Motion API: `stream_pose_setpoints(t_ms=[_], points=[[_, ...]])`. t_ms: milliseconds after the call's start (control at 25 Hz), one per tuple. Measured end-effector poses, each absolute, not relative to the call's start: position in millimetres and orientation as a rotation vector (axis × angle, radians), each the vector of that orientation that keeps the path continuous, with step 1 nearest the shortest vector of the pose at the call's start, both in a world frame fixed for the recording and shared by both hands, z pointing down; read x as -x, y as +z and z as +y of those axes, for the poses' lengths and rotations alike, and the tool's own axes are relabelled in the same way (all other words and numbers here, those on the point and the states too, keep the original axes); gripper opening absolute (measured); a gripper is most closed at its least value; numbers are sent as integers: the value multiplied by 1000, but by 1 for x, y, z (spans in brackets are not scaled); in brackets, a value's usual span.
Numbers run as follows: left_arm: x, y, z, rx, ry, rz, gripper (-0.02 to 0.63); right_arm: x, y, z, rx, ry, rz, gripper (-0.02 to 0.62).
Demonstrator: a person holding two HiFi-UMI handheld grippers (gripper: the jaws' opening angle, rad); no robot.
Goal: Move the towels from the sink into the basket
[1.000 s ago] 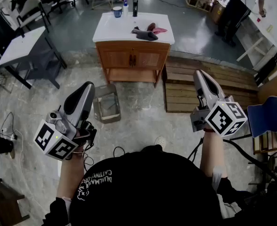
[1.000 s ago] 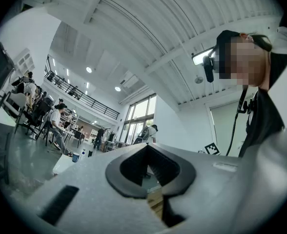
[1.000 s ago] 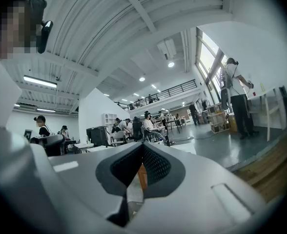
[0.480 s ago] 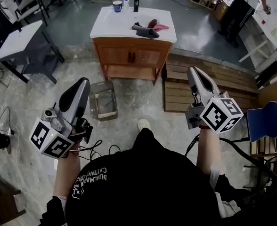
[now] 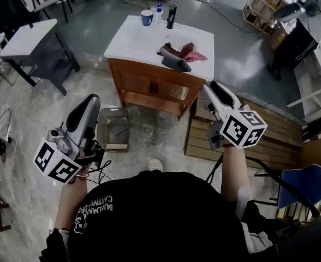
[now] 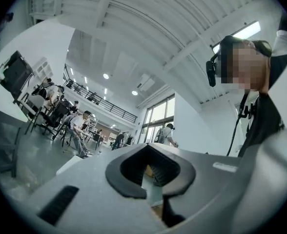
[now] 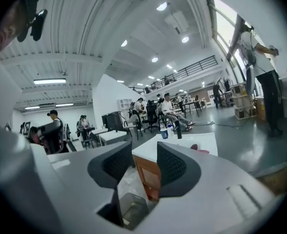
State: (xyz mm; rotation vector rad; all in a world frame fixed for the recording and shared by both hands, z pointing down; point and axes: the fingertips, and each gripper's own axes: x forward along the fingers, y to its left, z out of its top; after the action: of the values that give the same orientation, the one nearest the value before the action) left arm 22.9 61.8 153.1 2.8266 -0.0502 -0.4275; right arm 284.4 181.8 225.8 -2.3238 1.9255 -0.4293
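Workshop floor of pale stone and grey concrete, seen from above, with a white sink top [image 5: 133, 40] on a wooden cabinet [image 5: 155, 86] ahead, well apart from both grippers. Towels [image 5: 177, 58] heaped on that top (one dark grey, one pink, one brownish), untouched. Basket [image 5: 101, 129] down on the floor, just left of the cabinet front, nearer the left gripper [image 5: 91, 101].

Just changed: closer to the sink than a second ago, cabinet larger and more central in the head view, both grippers carried forward with it. Right gripper [image 5: 209, 87] just been opening: pads together a second ago, now apart, with nothing between them but a sight of the cabinet corner. Left gripper tips together, holding nothing. Reads as the approach, the right side readied for a first grab; no towel moved so far, so the whole job ahead.

Across views: only the head view gives towels, basket and both grippers at once. Right gripper view looks roughly level along the jaws at the white top, catching a blue cup [image 7: 164, 133] and a sliver of pink towel [image 7: 196, 148] past one pad; shows the open gap plainly. Left gripper view tilts up at ceiling and distant seated people (closed tips clear enough), but no towels and no basket.
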Motion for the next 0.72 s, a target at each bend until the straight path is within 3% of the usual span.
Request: stream_pose_setpoints(t_ms=[120, 600, 720], points=[[-43, 167, 43, -2833, -366, -181, -3, -320, 258, 147, 2374, -523, 2031, 217], [-42, 203, 5, -2760, -400, -590, -3, -381, 351, 24, 2311, -722, 2209, 242], [-53, 216, -4, -2773, -276, -641, -3, -390, 367, 10, 2321, -770, 2211, 242]])
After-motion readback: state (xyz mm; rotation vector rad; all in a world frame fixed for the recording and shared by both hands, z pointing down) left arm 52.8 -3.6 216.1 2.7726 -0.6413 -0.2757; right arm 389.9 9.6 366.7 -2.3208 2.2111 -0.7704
